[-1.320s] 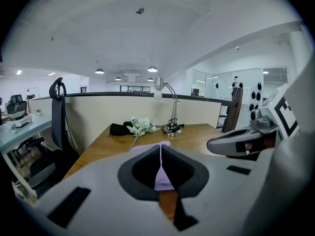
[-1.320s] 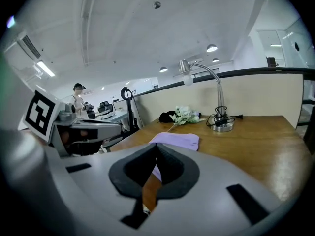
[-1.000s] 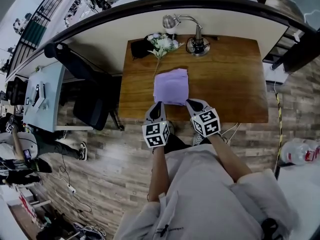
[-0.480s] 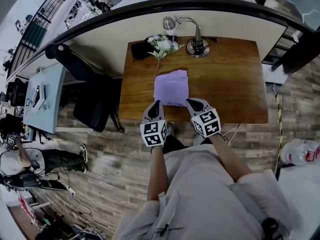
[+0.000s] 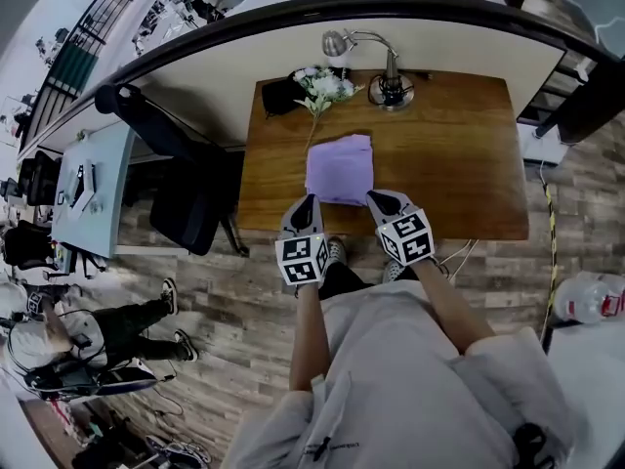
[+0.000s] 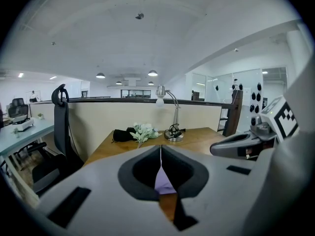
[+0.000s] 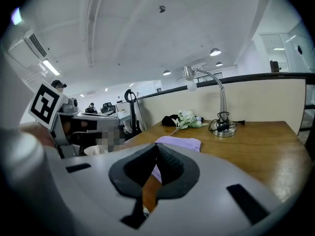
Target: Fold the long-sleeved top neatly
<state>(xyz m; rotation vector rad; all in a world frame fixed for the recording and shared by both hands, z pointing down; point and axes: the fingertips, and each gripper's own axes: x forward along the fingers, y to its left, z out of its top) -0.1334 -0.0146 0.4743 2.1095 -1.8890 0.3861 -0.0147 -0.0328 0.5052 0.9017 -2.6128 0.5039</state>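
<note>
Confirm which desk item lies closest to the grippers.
The folded purple top, right at the near edge; the flowers, black item and lamp all sit along the far edge.

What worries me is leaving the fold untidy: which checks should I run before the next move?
1. Purple top lies as a compact folded rectangle, with no sleeve trailing out: ok.
2. Top lies wholly on the wooden desk, with nothing overhanging the near edge: ok.
3. Left gripper jaws together, no cloth caught between them: ok.
4. Right gripper jaws together, no cloth caught: ok.
5. Top apart from the flower bunch and desk lamp: ok.
6. Layers aligned edge to edge: cannot tell.
</note>
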